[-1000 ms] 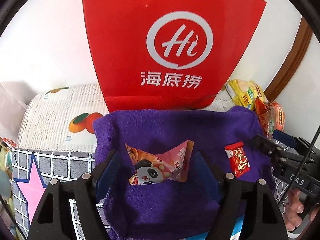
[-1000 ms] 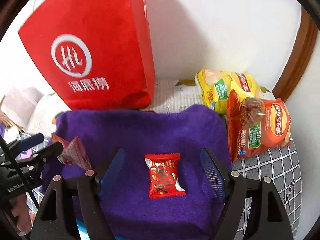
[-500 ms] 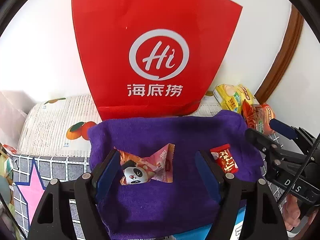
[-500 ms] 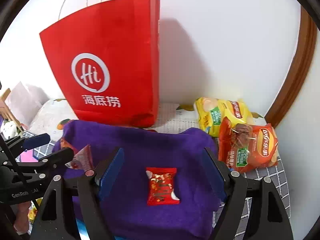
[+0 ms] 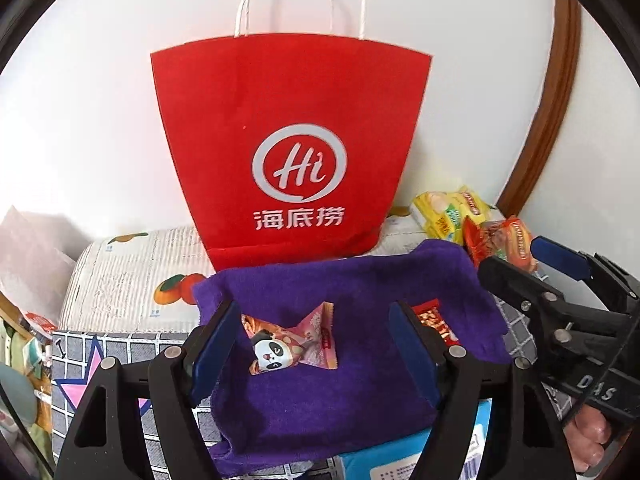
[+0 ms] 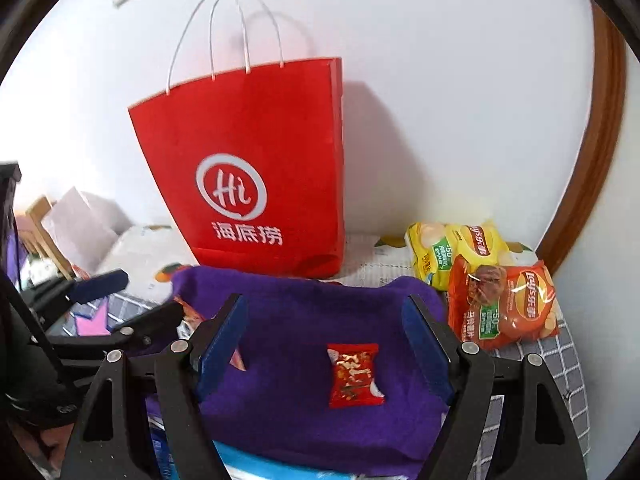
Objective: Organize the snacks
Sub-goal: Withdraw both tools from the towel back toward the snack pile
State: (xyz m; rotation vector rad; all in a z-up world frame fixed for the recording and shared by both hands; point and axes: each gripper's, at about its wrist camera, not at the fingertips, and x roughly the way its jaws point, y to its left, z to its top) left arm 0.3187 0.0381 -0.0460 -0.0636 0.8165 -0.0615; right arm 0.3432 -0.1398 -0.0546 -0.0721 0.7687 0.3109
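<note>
A pink panda snack packet (image 5: 292, 344) lies on the purple cloth (image 5: 340, 400), below the open fingers of my left gripper (image 5: 314, 344), which hangs above it without touching. A small red snack packet (image 6: 354, 374) lies on the same cloth (image 6: 300, 320) under my right gripper (image 6: 324, 344), also open and empty. In the left wrist view that red packet (image 5: 434, 322) shows half hidden behind a finger. A tall red paper bag (image 5: 292, 152) (image 6: 256, 168) with white handles stands upright behind the cloth, against the wall.
Yellow chips (image 6: 456, 252) and orange chips (image 6: 504, 304) lie right of the cloth. A fruit-printed white pack (image 5: 120, 272) sits under the bag, and a blue pack (image 5: 400, 460) under the cloth. A wooden frame (image 5: 540, 120) curves at the right. Clutter crowds the left edge.
Both grippers have risen and drawn back from the cloth. The bag's top edge and handles have come into view. Both snack packets lie where they were.
</note>
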